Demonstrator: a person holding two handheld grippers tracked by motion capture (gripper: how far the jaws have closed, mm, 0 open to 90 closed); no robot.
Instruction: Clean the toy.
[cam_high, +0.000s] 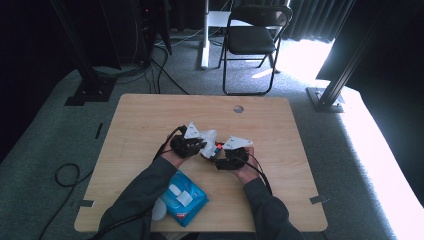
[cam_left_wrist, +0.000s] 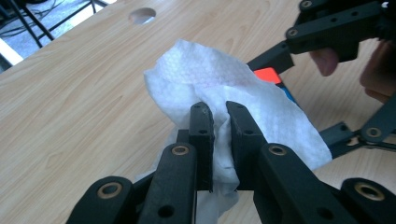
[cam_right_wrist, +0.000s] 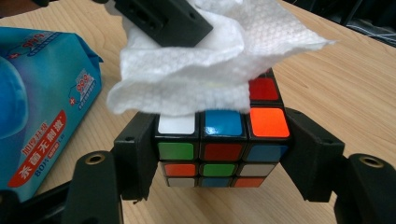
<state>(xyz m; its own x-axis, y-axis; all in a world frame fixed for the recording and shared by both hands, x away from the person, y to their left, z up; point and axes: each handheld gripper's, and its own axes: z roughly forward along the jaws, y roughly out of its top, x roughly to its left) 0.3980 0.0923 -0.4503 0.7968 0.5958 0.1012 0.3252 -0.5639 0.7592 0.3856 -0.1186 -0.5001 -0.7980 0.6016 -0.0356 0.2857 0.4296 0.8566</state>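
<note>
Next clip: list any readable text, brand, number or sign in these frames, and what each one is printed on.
"80" then blurred characters: white print on the red band at the lower end of the blue wet-wipe pack.
Larger white Chinese characters on the same red band: too blurred to read reliably.
Small red-and-white logo higher on the pack: too small to read.
Puzzle cube, white wipe, both claws: no text.

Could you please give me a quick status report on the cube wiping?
Left tongs shut on wipe. Right tongs shut on cube. Wipe lies over cube top. Nothing in the way.
</note>
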